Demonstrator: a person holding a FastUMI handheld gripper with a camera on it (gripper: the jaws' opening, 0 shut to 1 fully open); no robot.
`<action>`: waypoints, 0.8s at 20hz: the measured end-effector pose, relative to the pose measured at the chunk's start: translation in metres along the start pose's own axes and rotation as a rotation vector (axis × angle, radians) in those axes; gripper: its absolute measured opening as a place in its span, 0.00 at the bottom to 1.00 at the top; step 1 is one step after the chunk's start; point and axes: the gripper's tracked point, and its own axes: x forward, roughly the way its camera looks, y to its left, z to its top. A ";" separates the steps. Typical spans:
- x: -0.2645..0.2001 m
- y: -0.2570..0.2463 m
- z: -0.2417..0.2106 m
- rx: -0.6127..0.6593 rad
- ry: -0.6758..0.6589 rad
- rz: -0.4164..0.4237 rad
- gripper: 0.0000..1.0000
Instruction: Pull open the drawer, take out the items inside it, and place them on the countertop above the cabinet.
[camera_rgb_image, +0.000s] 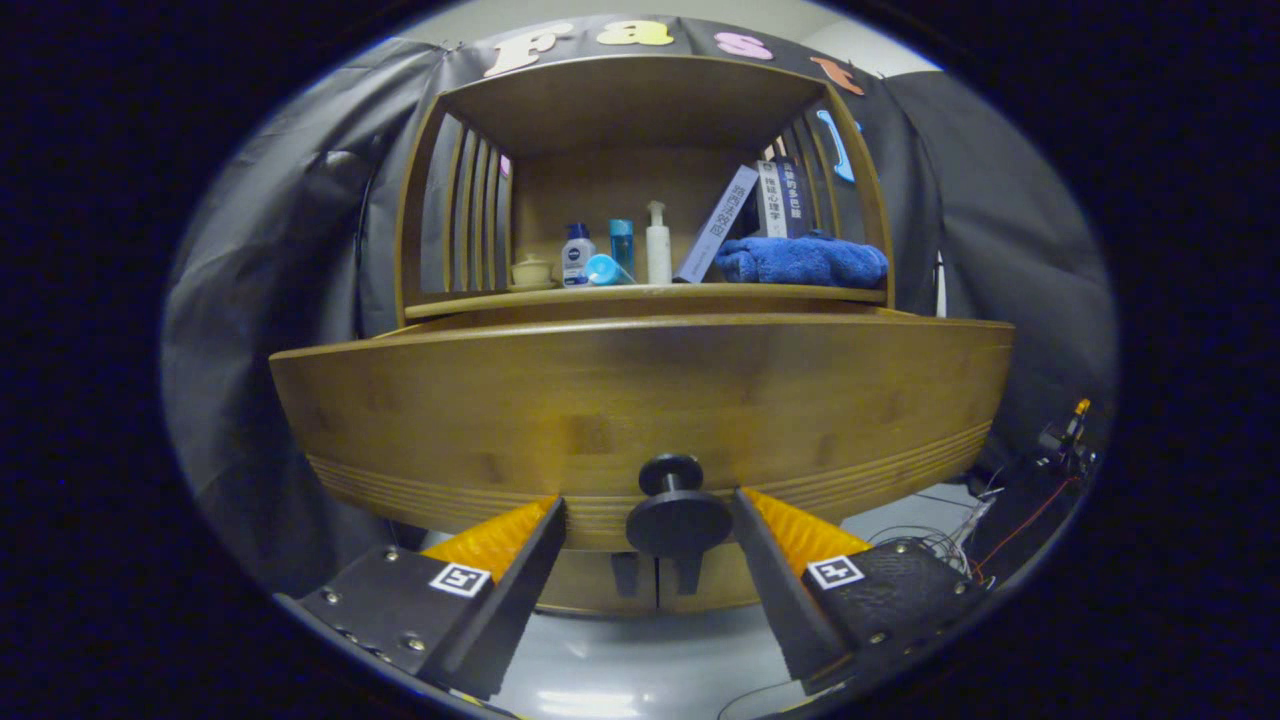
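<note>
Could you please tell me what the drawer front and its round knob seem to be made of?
The curved brown drawer front looks like varnished bamboo or wood: banded grain, soft sheen. The round black knob, between the gripper's open jaws, looks like matte plastic or painted metal; I cannot tell which.

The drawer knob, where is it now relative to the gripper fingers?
In the gripper view the knob sits low on the drawer front, midway between the open fingers of the hand-held gripper, neither touching it.

Black cloth wall (1000, 200) draped behind, pale glossy floor (640, 660) reflecting light, loose cables (950, 535) at the side
</note>
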 end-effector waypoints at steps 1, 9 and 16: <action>0.011 0.001 0.003 0.001 -0.008 -0.001 0.99; 0.091 0.006 0.021 0.008 -0.032 -0.020 0.99; 0.115 0.006 0.027 0.002 -0.060 -0.018 0.99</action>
